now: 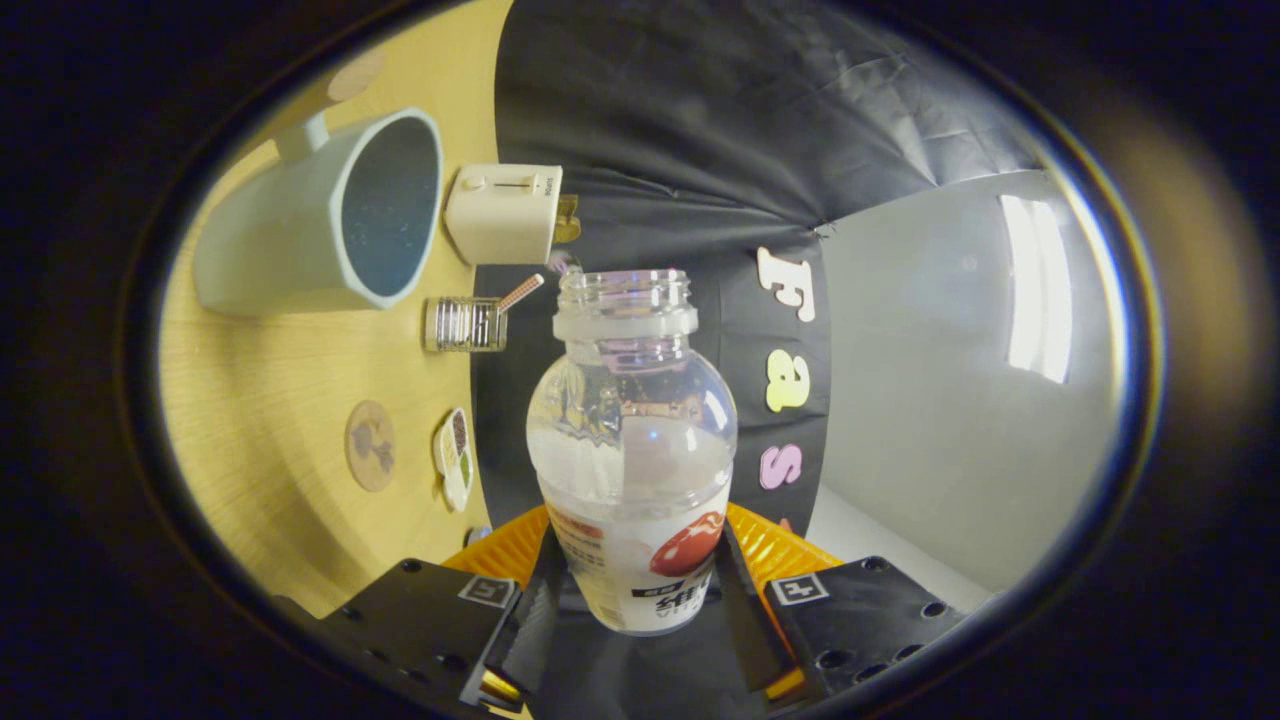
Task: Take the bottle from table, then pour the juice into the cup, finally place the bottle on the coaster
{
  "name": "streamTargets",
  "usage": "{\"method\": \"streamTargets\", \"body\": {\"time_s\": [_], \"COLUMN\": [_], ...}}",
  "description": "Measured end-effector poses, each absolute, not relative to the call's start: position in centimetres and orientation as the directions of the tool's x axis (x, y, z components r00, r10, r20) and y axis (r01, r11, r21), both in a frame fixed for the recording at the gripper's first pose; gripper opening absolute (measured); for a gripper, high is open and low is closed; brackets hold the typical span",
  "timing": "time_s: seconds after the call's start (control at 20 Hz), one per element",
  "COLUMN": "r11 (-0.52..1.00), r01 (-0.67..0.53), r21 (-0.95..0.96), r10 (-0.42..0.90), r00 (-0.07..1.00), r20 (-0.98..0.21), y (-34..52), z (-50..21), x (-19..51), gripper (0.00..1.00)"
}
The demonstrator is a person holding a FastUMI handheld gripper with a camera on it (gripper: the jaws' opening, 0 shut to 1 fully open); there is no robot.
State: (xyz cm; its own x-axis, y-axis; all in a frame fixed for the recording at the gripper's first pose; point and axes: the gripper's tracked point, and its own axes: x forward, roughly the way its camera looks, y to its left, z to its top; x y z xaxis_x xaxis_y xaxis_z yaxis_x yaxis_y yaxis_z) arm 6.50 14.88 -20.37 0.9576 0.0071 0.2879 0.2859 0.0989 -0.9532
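The bottle (pixel 631 440) is clear glossy plastic with a paper-like label. The counter (pixel 270 400) looks like matt, pale wood; the cup (pixel 300 225) looks smooth.

A staged recording booth dressed as a kitchen corner. A black cloth wall (pixel 700 130) hangs behind a wooden table (pixel 270 400), with a plain pale wall at right. At upper left sit a cup (pixel 320 215) and toaster (pixel 505 212); lower down, a wire holder (pixel 465 324) and a round coaster (pixel 370 446).
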Motion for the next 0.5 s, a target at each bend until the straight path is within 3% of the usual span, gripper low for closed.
{"method": "streamTargets", "body": {"time_s": [0.5], "r11": [0.048], "r01": [0.287], "r21": [-0.957], "r10": [0.04], "r00": [0.956], "r20": [0.289], "y": [15.8], "z": [-19.84], "x": [6.67], "gripper": [0.77]}}
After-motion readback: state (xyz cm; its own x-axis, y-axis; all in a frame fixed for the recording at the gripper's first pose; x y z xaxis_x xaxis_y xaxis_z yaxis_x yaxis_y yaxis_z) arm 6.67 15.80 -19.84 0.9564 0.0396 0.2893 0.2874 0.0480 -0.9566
